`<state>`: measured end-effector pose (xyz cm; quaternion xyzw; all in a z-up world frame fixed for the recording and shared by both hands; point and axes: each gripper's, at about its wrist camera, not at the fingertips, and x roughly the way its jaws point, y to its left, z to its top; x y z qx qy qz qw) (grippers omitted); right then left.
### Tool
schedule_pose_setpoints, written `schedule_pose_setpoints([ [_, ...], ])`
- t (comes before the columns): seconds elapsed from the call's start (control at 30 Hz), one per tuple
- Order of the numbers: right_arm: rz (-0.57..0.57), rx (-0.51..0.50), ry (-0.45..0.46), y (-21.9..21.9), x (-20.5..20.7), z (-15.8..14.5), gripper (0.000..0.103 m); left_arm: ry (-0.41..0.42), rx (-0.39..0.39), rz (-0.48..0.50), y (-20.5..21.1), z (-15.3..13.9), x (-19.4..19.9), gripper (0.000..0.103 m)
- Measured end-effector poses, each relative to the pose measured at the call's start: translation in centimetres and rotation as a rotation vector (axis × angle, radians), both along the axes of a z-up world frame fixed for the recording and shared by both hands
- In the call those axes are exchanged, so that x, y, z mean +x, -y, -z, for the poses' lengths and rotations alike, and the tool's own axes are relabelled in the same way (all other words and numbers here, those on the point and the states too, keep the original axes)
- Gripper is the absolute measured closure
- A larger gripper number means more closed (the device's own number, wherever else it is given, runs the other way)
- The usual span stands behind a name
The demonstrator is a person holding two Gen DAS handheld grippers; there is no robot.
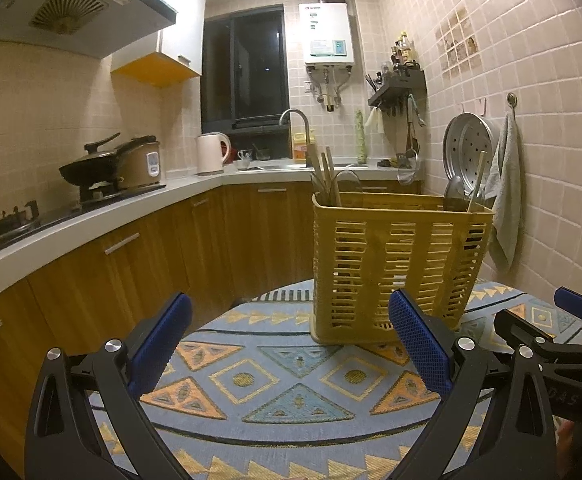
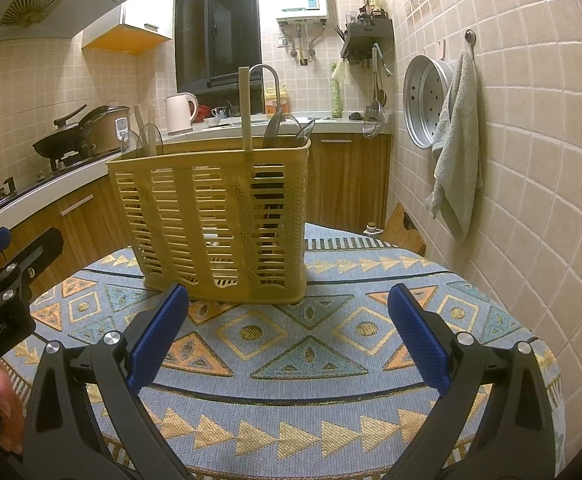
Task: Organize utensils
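Yellow slotted caddy at worktop far edge already holds utensils; none loose; both tools released: left tool, right tool.

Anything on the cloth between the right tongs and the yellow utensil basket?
No. In the right wrist view, only bare patterned tablecloth lies between the open right tongs and the yellow utensil basket; no loose utensils show there.
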<state>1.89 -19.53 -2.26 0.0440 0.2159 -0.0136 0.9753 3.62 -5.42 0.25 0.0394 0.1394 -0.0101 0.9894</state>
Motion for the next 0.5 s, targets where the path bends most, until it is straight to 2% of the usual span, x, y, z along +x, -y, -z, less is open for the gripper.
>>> schedule_pose_setpoints([
  [0.13,0.001,0.002,-0.001,0.0,-0.1,0.1,0.008,0.003,-0.013,-0.008,-0.4,0.0,0.0,0.008],
  [0.33,0.001,0.003,-0.002,0.1,0.0,0.0,0.008,-0.041,-0.081,0.005,-1.3,0.0,0.7,0.008],
  [0.5,0.000,0.003,-0.002,0.1,0.0,-0.1,0.008,-0.035,-0.082,0.001,-1.3,0.1,0.8,0.008],
])
